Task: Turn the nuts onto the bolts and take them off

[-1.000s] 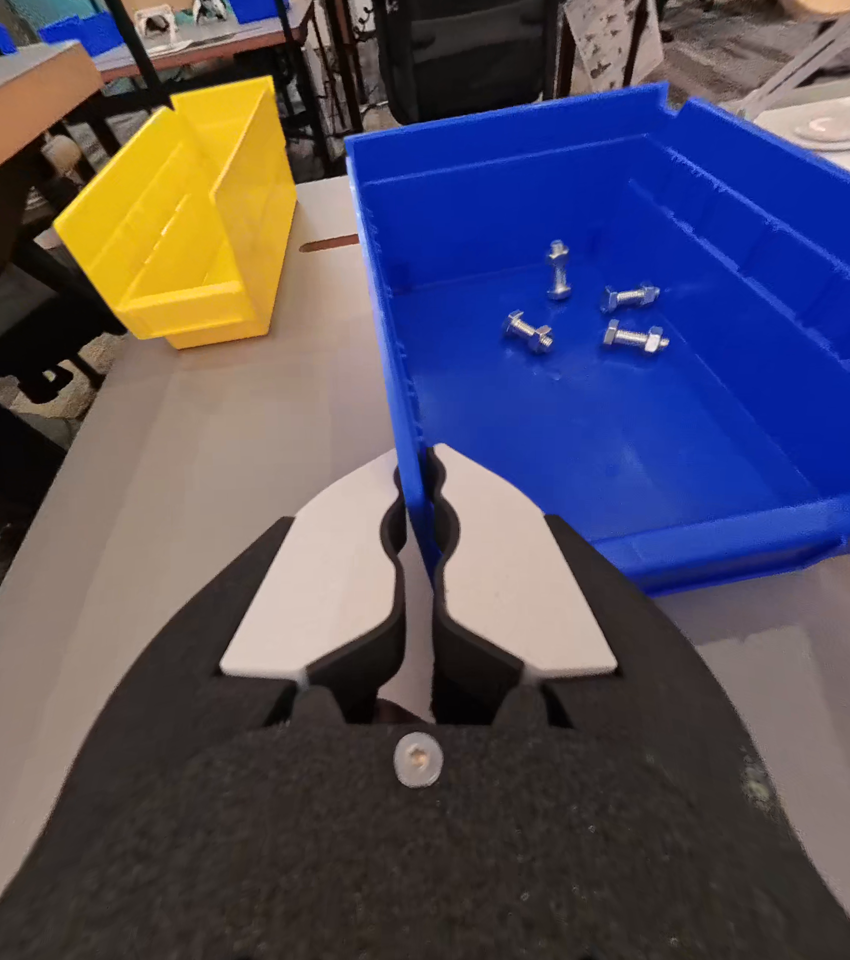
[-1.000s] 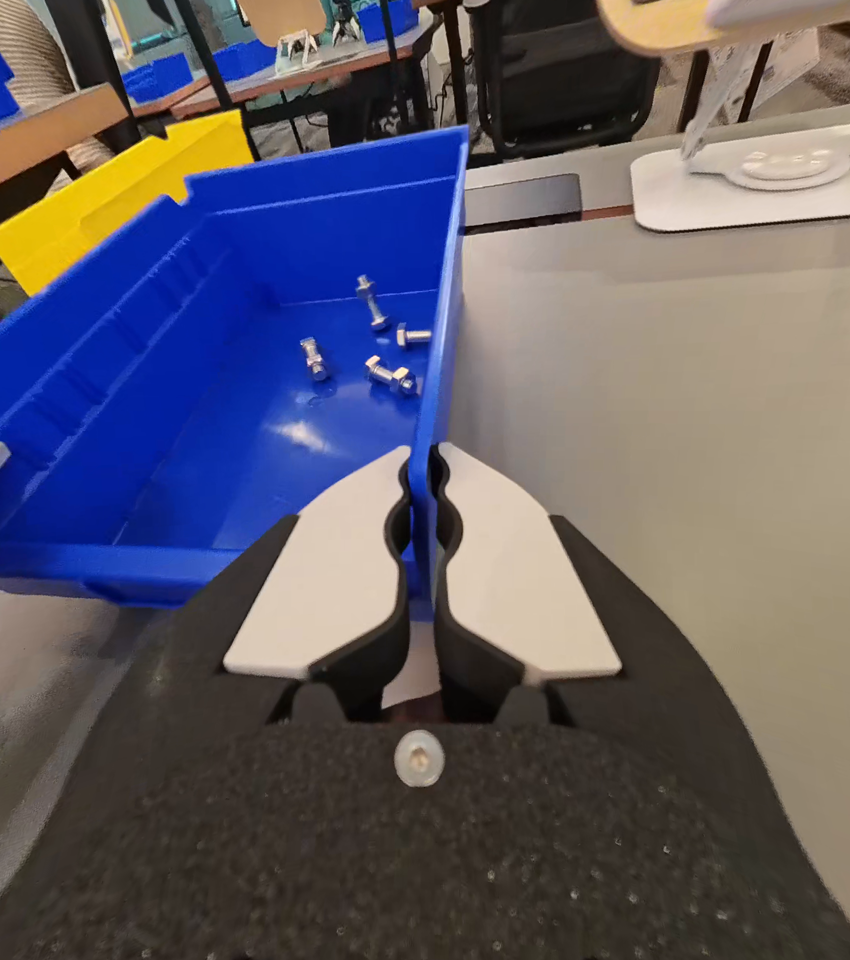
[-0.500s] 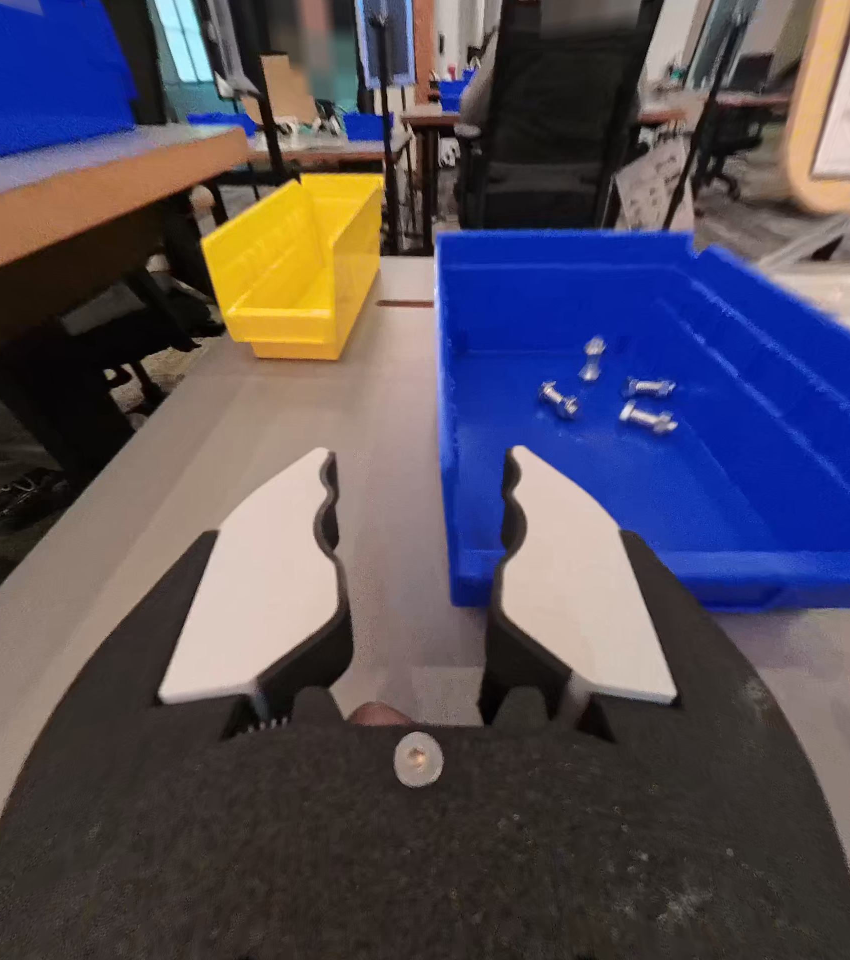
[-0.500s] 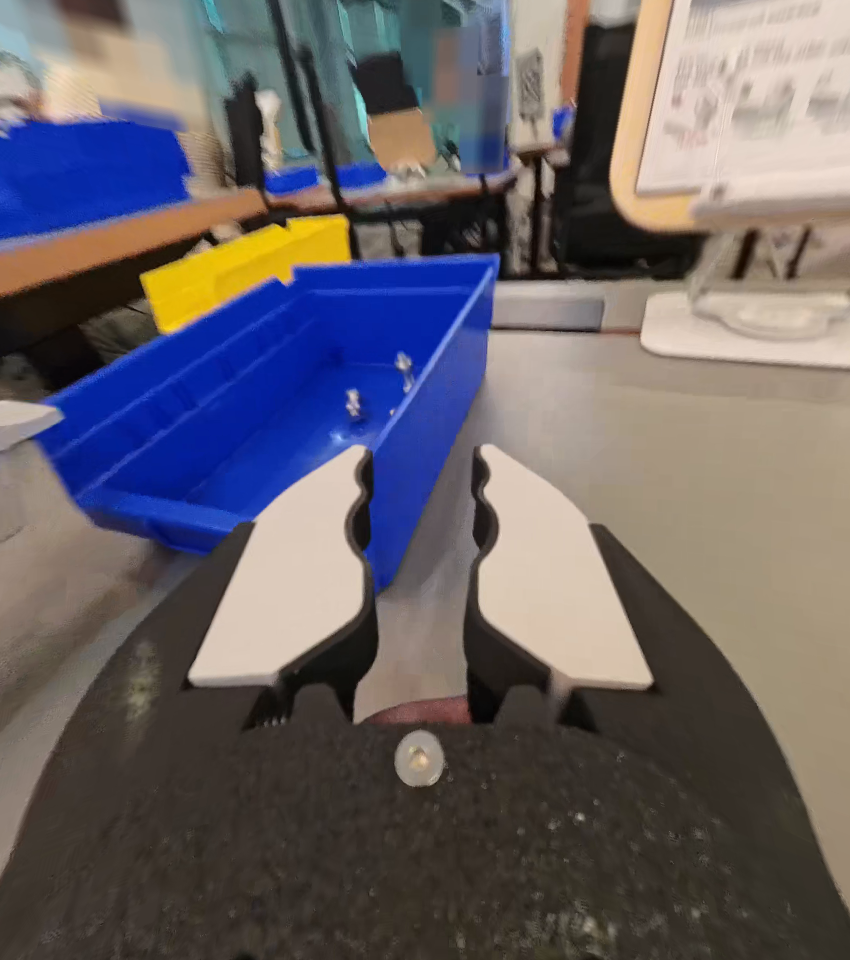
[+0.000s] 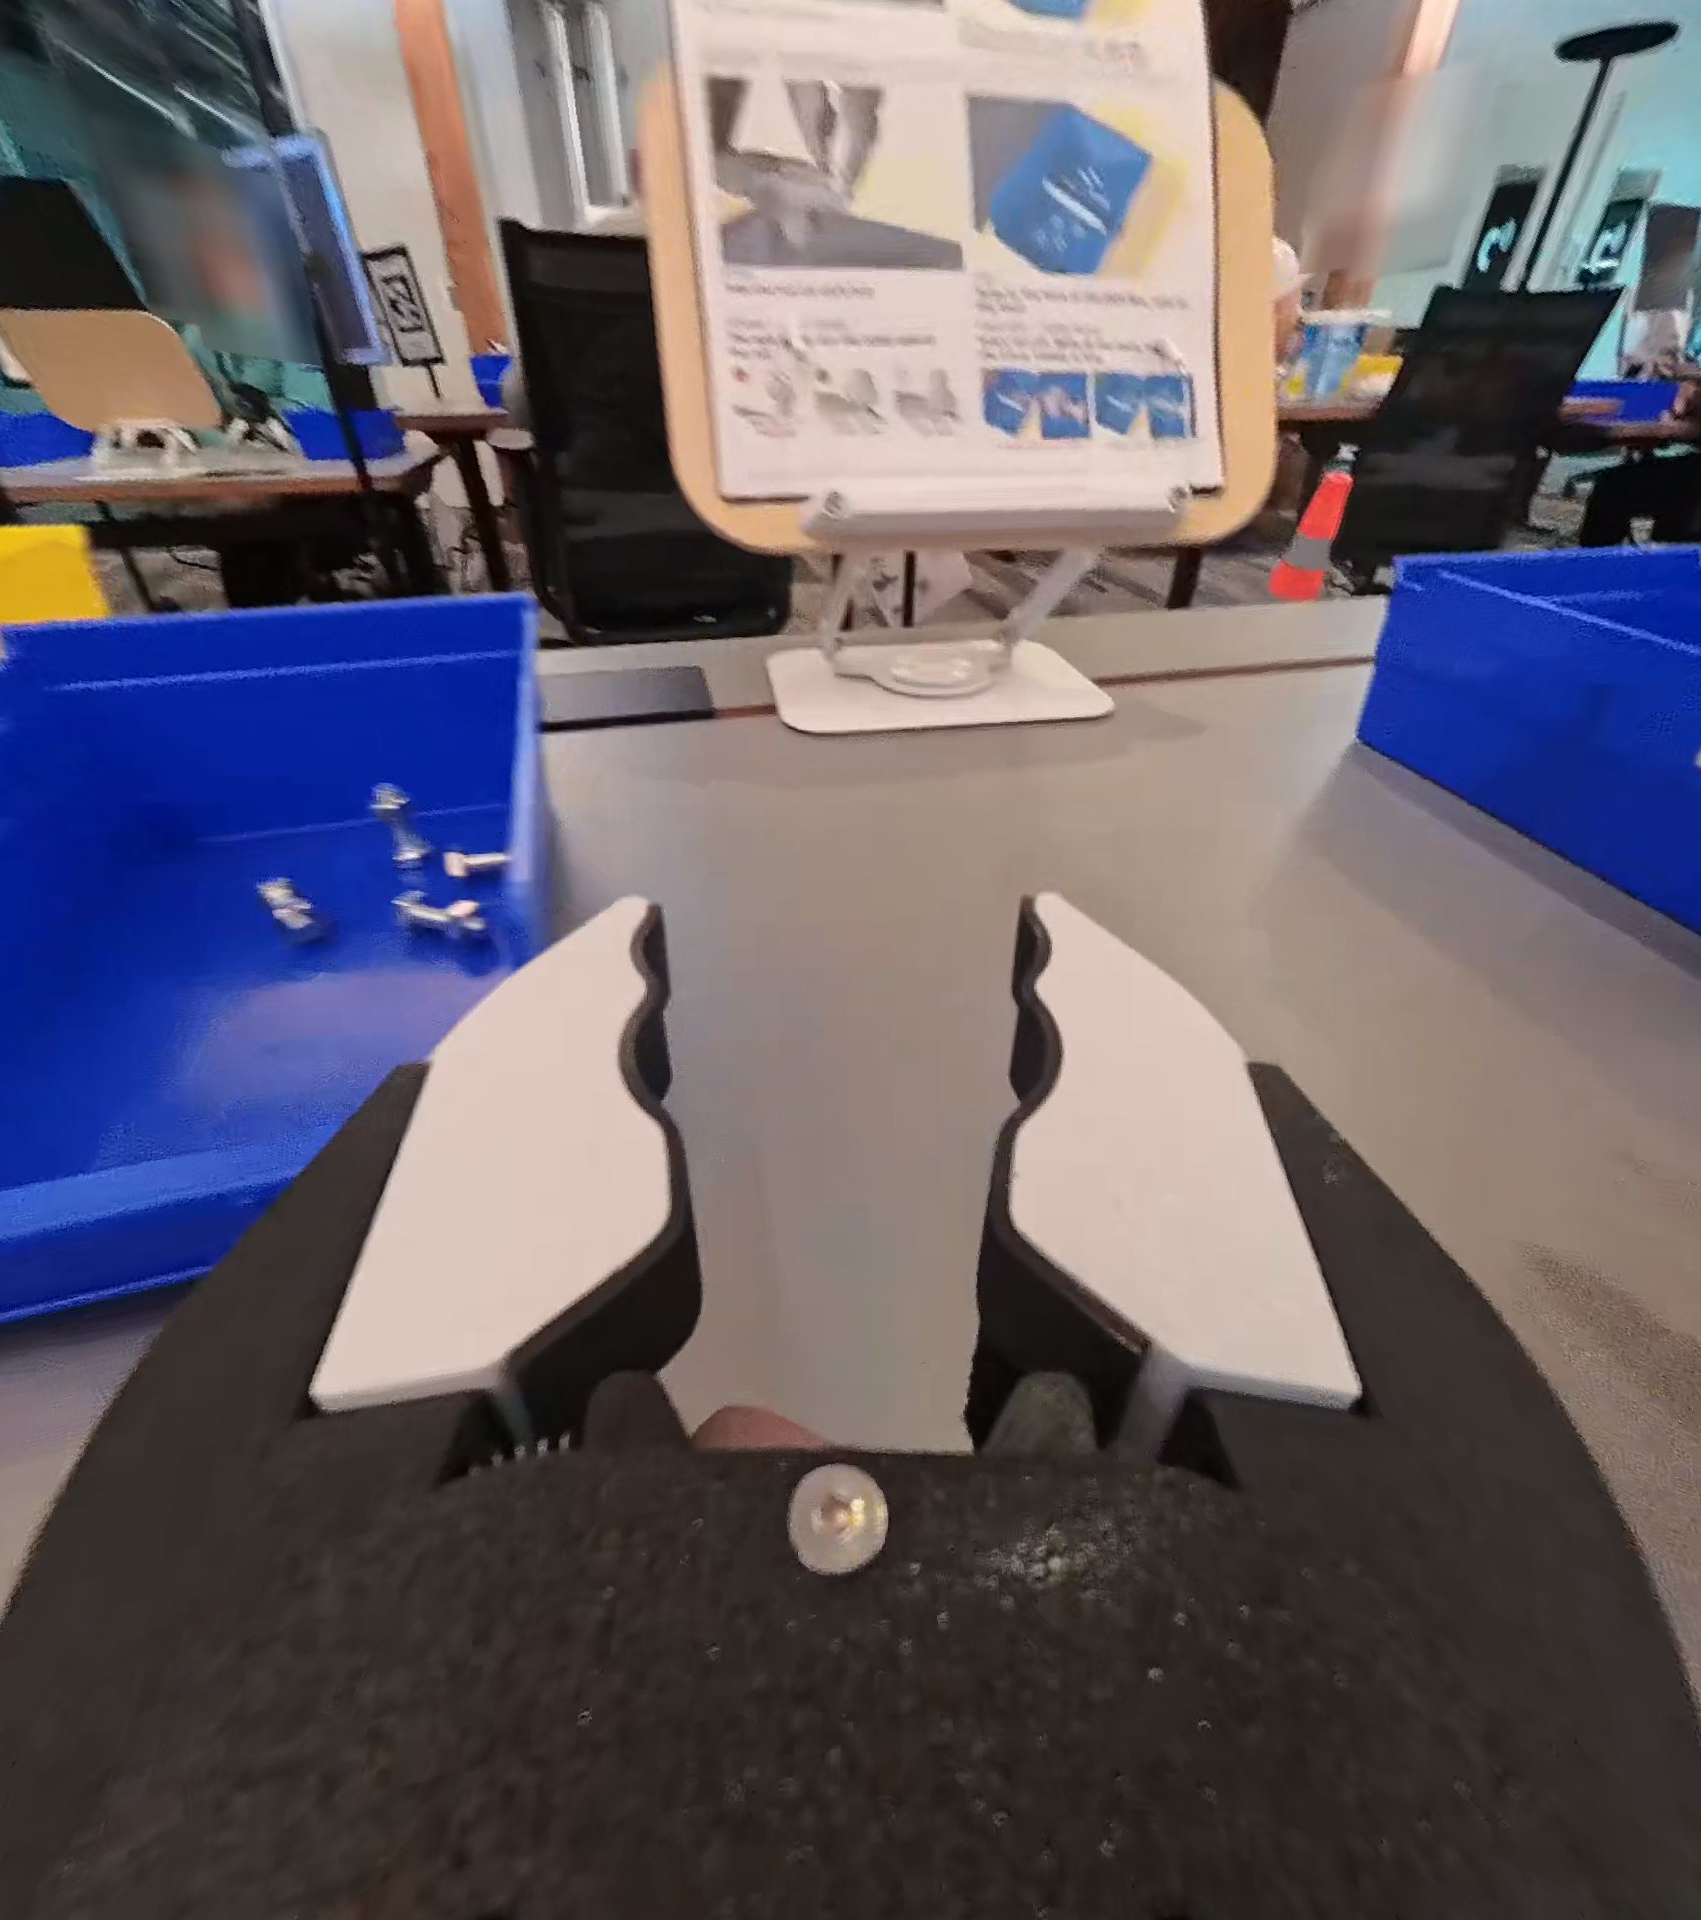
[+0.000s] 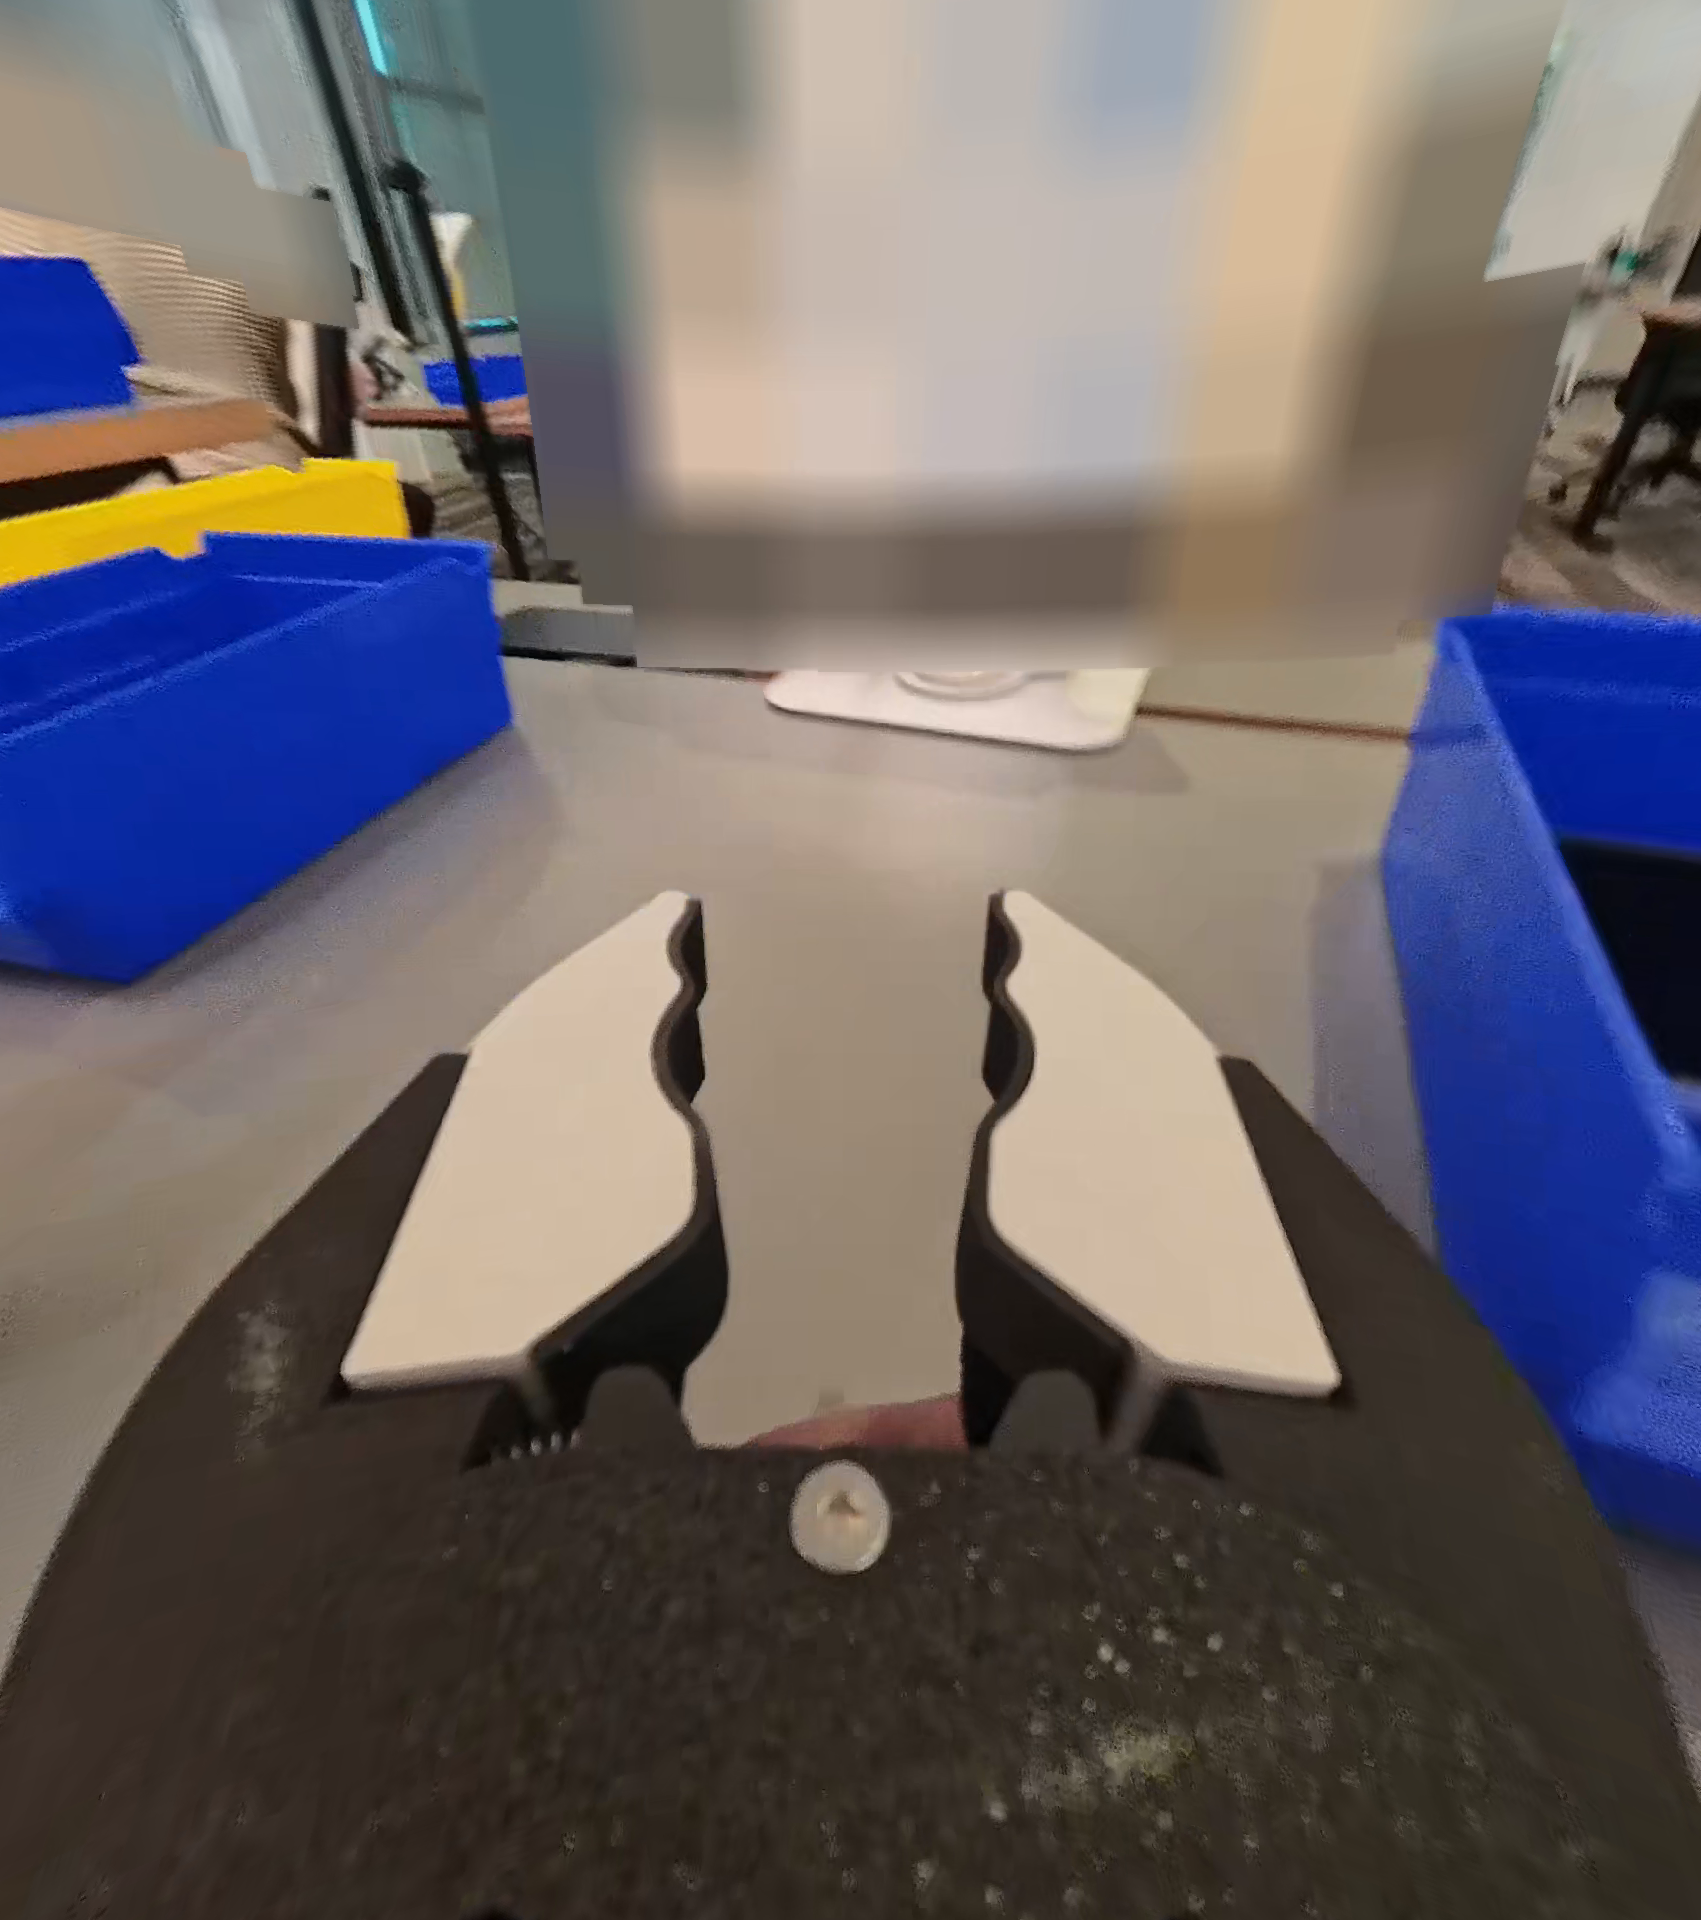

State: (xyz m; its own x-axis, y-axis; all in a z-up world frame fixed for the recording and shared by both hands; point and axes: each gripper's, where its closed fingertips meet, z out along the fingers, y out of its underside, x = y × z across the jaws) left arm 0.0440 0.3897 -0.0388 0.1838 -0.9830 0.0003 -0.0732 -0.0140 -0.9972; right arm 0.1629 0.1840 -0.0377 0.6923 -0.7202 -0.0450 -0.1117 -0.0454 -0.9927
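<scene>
The left gripper [image 5: 838, 925] is nearest in its own view, its jaws spread wide with only bare grey table [image 5: 929, 831] between them; it holds nothing. The right gripper [image 6: 844, 914] is likewise spread apart over bare table and holds nothing.

Left of the left gripper, just beside its left finger, sits a blue bin [image 5: 46, 1226] on the table. Four bolts [image 5: 399, 883] with nuts on them lie loose on its floor near the far right corner, close together but well apart from either gripper. The same bin [image 6: 202, 769] shows at the left in the right wrist view, its inside hidden by the wall.

A second blue bin [image 6: 1511, 1039] stands to the right, near the right gripper; it appears at the right edge of the left wrist view too [image 5: 1573, 748].

Farther off, at the table's far edge between the bins, stands a white stand [image 5: 939, 681] carrying an instruction board [image 5: 960, 260]. A yellow bin [image 6: 191, 514] sits behind the left blue one.
</scene>
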